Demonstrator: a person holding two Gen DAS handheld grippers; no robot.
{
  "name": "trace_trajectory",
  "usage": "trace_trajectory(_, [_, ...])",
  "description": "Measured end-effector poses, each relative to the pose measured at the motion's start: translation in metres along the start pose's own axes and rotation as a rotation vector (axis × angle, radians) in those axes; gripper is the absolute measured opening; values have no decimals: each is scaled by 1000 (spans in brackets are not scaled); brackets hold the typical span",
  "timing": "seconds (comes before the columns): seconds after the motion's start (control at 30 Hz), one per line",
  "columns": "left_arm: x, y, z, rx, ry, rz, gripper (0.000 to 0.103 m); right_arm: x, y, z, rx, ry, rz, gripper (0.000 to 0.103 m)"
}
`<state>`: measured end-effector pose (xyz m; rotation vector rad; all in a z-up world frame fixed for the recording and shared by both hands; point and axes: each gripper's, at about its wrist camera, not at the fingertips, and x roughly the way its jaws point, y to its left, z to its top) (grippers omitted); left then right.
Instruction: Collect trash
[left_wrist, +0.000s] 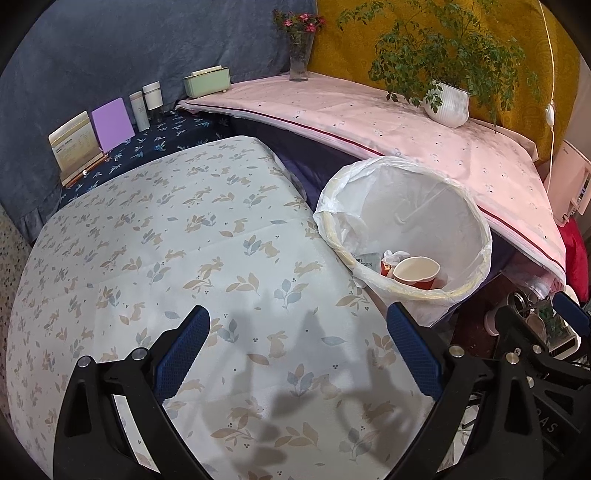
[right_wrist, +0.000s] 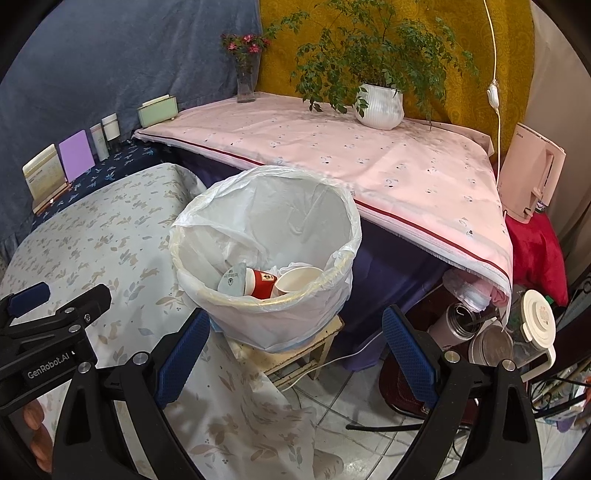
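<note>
A bin lined with a white plastic bag stands on a small stool beside the rabbit-print table. Inside lie a red paper cup, a second white-sided cup, a grey-blue wrapper and crumpled paper. My left gripper hovers open over the tablecloth, left of the bin, with nothing between its blue pads. My right gripper hangs open just in front of the bin, also holding nothing. The left gripper shows at the left edge of the right wrist view.
A pink-clothed table behind the bin carries a potted plant, a flower vase and a green box. Cards and bottles line the back wall. A flask, lids and cables crowd the tiled floor at right.
</note>
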<state>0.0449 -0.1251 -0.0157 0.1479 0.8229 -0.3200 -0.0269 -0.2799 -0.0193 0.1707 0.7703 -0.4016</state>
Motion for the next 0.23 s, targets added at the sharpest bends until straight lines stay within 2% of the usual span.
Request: trace_trajectory(0.23, [4, 5, -2, -21, 15, -15, 92, 0, 0, -1, 0, 1, -1, 91])
